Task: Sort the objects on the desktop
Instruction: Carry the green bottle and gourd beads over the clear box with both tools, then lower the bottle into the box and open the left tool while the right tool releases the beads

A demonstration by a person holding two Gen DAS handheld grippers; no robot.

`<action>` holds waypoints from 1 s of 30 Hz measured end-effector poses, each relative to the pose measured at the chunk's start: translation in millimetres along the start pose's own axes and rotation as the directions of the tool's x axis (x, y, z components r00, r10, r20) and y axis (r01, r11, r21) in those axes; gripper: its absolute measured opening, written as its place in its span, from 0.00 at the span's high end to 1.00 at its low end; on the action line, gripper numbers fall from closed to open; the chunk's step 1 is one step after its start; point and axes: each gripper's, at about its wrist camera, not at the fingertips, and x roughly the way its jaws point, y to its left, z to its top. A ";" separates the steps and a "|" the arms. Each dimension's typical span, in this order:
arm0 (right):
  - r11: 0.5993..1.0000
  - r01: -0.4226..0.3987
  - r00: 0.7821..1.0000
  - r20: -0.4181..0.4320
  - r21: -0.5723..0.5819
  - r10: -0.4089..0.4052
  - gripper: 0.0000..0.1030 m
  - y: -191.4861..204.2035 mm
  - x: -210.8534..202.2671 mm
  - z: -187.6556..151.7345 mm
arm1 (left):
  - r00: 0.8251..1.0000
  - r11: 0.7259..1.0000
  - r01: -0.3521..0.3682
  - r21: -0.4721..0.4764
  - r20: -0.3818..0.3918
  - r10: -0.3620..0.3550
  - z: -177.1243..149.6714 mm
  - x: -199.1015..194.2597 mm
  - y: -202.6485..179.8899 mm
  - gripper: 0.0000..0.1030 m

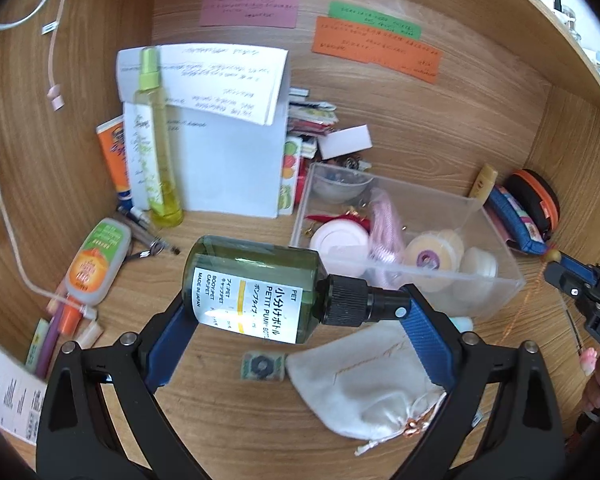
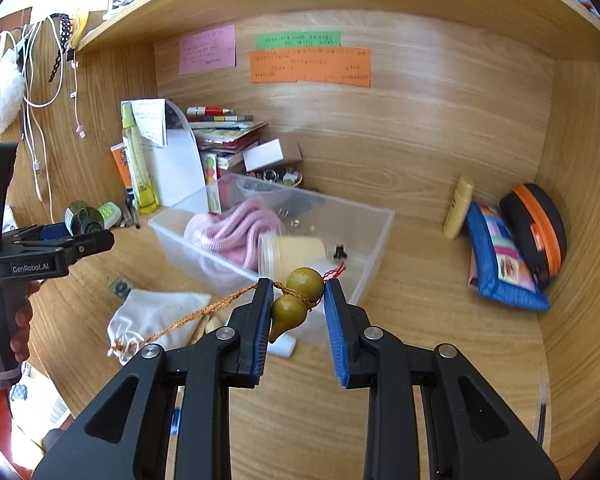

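In the left wrist view my left gripper (image 1: 294, 304) is shut on a dark green pump bottle (image 1: 256, 288) with a white label, held sideways end to end above the wooden desk. The right wrist view shows that bottle (image 2: 80, 216) in the left gripper (image 2: 96, 240) at the far left. My right gripper (image 2: 296, 292) is shut on an olive gourd charm (image 2: 298, 300); its orange cord (image 2: 196, 314) trails down to the left. Just behind both grippers stands a clear plastic box (image 2: 380, 216) holding a pink cord (image 2: 236, 228), tape rolls and small jars.
A white drawstring pouch (image 1: 364, 384) lies on the desk under the grippers. A tall yellow-green spray bottle (image 1: 156, 140), papers and an orange-labelled bottle (image 1: 96, 264) crowd the left. A blue pouch (image 2: 504, 264) and a black-orange case (image 2: 536, 224) lean in the right corner. Wooden walls enclose the nook.
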 end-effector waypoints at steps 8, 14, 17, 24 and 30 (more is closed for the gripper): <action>1.000 0.008 1.000 0.001 -0.002 -0.008 0.77 -4.9 21.6 23.1 | 0.998 0.997 0.063 0.032 -0.021 -0.063 25.4 22.9 -16.6 0.05; 1.000 0.019 1.000 -0.014 -0.002 -0.019 0.77 -14.4 41.9 38.5 | 0.995 0.993 0.097 0.064 -0.044 -0.094 41.3 44.4 -34.2 0.05; 1.000 0.022 0.999 -0.025 0.005 -0.022 0.77 -21.3 52.8 46.6 | 0.993 0.991 0.111 0.074 -0.049 -0.107 49.8 54.1 -42.2 0.05; 0.999 0.031 0.998 -0.052 0.007 -0.031 0.77 -33.4 78.1 62.1 | 0.988 0.985 0.140 0.098 -0.086 -0.132 62.9 80.2 -58.3 0.05; 0.999 0.045 0.995 -0.092 0.015 -0.044 0.77 -42.6 102.1 65.0 | 0.982 0.981 0.156 0.111 -0.125 -0.142 62.5 103.9 -69.9 0.05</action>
